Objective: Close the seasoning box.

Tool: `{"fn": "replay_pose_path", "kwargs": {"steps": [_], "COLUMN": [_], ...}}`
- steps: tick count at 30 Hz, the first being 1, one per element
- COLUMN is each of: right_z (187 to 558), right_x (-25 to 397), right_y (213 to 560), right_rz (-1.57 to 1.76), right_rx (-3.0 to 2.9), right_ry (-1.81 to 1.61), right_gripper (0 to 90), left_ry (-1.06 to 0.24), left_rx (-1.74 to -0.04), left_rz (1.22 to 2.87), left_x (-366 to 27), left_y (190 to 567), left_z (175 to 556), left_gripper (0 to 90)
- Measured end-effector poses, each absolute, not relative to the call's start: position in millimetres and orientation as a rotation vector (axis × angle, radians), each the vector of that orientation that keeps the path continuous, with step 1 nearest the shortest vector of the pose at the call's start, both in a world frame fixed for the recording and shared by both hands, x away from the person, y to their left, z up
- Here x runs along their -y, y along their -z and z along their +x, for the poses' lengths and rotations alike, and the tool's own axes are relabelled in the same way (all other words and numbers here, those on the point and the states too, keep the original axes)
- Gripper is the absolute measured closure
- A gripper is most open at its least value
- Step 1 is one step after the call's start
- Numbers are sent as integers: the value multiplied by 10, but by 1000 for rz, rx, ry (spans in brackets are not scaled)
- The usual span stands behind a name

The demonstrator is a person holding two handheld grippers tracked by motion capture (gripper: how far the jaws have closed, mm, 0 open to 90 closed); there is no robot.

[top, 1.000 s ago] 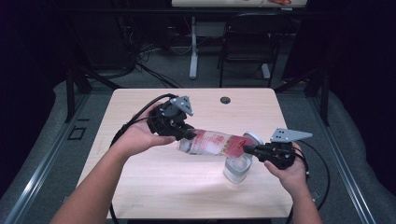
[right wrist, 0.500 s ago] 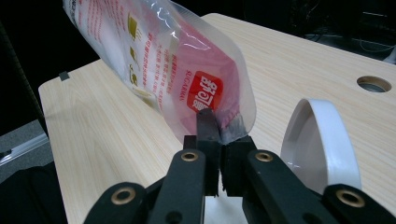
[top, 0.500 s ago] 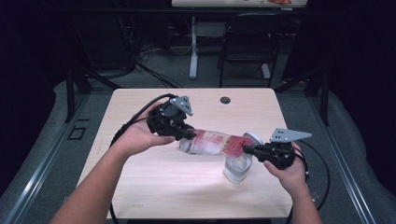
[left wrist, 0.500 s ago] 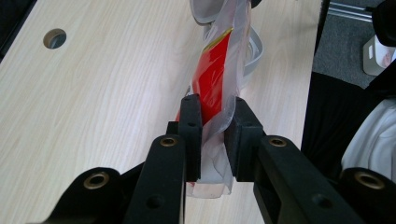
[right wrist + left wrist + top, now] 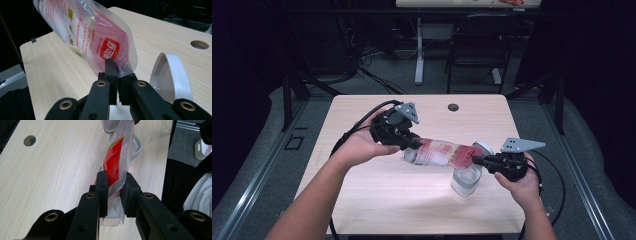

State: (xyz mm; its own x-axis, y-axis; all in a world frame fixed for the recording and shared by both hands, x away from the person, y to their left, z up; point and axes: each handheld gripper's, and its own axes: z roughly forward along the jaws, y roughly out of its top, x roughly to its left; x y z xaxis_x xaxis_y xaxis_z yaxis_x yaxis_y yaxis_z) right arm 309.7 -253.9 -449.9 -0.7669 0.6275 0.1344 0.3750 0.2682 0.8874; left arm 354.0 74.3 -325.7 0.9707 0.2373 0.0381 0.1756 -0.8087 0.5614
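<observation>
Dim room, dark floor with cables and table legs beyond; work surface is a pale wooden table point(image 5: 377, 200) with a round cable hole point(image 5: 453, 107) near its far edge. Left gripper point(image 5: 412, 143) is clamped on one end of a clear plastic pouch point(image 5: 442, 152) with red print; in the left gripper view the jaws pinch the crumpled film of that end tight between the pads. Right gripper point(image 5: 477, 160) is closed on the opposite end, jaws nearly together with only a thin seam of film caught between them. The pouch hangs stretched between the two, off the table, tilted with its right end lowest, just over a clear jar point(image 5: 466, 180) standing upright at the table's right half. Compared with the pictures from a second ago, almost nothing has moved: both hands and the pouch hold the same pose, so I judge the pour or opening has not yet started. A white lid point(image 5: 172, 75) is close beside the right jaws, apparently leaning on or near the jar; I cannot tell whether it touches the rim. That lid and the jar mouth sit right under the pouch end and could obstruct it.
</observation>
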Motion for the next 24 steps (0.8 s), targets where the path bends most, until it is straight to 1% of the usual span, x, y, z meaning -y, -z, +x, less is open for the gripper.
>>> {"fn": "replay_pose_path", "kwargs": {"steps": [24], "right_z": [3104], "right_x": [2548], "right_y": [4514], "right_rz": [939], "right_rx": [-2292], "right_ry": [-1506], "right_gripper": [877], "left_ry": [-148], "left_rx": [-286], "left_rz": [2558], "left_x": [-685], "left_y": [3213], "left_z": [3549], "left_gripper": [781]}}
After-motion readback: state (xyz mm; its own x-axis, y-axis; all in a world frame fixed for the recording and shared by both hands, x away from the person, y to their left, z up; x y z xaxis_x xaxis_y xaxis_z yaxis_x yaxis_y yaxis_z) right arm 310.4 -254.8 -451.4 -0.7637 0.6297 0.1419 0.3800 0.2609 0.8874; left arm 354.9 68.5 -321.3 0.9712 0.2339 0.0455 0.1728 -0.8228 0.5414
